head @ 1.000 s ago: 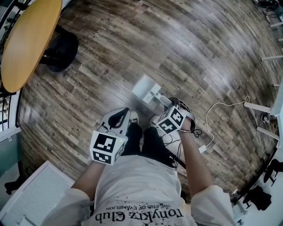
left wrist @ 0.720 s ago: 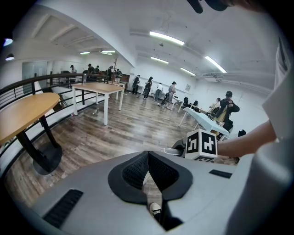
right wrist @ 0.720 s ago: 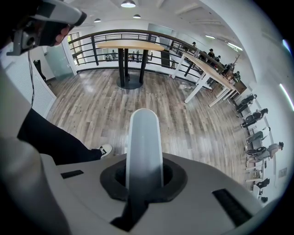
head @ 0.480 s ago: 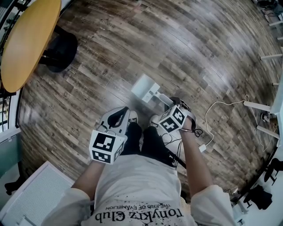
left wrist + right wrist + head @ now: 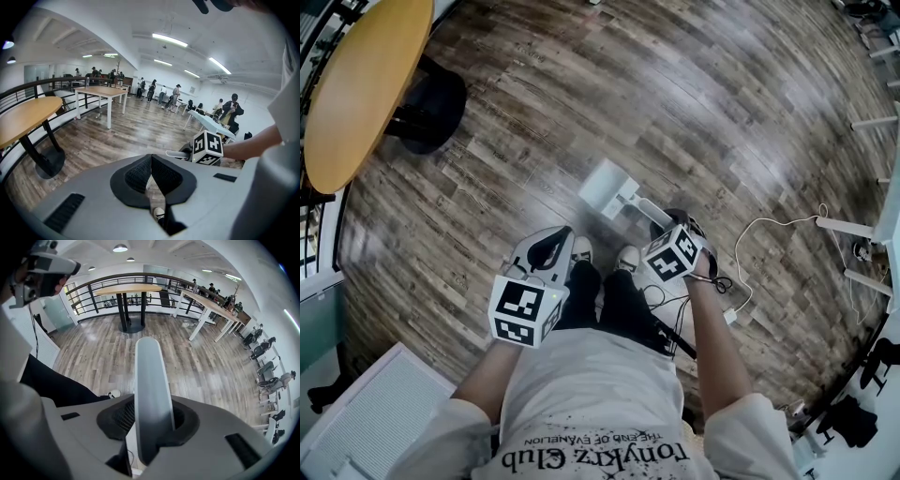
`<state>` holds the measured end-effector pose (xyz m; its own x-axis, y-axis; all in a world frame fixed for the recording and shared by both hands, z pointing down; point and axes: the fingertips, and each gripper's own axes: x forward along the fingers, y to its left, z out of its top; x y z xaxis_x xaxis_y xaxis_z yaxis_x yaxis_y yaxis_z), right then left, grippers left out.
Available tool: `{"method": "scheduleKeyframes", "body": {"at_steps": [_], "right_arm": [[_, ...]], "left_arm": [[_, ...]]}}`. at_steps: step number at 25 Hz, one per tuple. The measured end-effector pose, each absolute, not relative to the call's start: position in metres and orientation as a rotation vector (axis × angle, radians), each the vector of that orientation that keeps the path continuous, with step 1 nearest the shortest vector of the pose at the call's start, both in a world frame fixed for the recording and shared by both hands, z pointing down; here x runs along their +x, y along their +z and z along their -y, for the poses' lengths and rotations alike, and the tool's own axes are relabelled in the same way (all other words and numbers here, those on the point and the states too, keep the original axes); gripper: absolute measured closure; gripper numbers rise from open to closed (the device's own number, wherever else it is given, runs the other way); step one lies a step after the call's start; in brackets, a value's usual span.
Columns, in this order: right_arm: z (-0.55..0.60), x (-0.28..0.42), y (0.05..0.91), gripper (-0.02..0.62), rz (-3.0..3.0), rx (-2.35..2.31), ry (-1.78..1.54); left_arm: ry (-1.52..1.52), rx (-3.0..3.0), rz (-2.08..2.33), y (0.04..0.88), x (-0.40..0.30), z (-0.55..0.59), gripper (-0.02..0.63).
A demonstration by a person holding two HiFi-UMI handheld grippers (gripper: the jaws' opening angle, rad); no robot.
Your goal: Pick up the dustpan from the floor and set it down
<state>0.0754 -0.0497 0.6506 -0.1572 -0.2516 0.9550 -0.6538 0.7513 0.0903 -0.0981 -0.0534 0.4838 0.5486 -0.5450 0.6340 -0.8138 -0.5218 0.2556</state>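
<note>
The white dustpan (image 5: 605,187) rests on the wooden floor just ahead of the person's shoes, its long handle (image 5: 636,202) slanting up toward my right gripper (image 5: 664,221). In the right gripper view the pale handle (image 5: 149,380) runs up between the jaws of my right gripper (image 5: 150,420), which are opening. The left pad stands off it, and the handle leans by the other. My left gripper (image 5: 565,242) hovers over the left shoe, shut with nothing in it. The left gripper view shows my left gripper (image 5: 151,161) with its pads meeting, and the right gripper's marker cube (image 5: 207,147) beyond.
A round wooden table (image 5: 356,84) on a black base (image 5: 431,98) stands at the far left. A white cable (image 5: 769,230) loops over the floor at the right. A white grid panel (image 5: 366,412) lies at the lower left. Distant tables (image 5: 105,93) and people fill the room.
The right gripper's marker cube has shifted slightly to the right and rolled a little. The dustpan stays where it was on the floor. The left gripper has not moved.
</note>
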Motion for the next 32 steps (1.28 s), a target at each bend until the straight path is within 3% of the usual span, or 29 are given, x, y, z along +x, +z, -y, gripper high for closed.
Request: {"method": "scheduleKeyframes", "body": {"at_steps": [15,32], "right_arm": [[0.045,0.074,0.612,0.377,1.815,0.791,0.425],[0.037,0.083,0.516,0.370,1.959,0.976,0.417]], "left_arm": [[0.652,2.282,1.107,0.468,-0.101,0.042,0.583],[0.583,2.346,1.118,0.432,-0.087,0.022,0.583]]}}
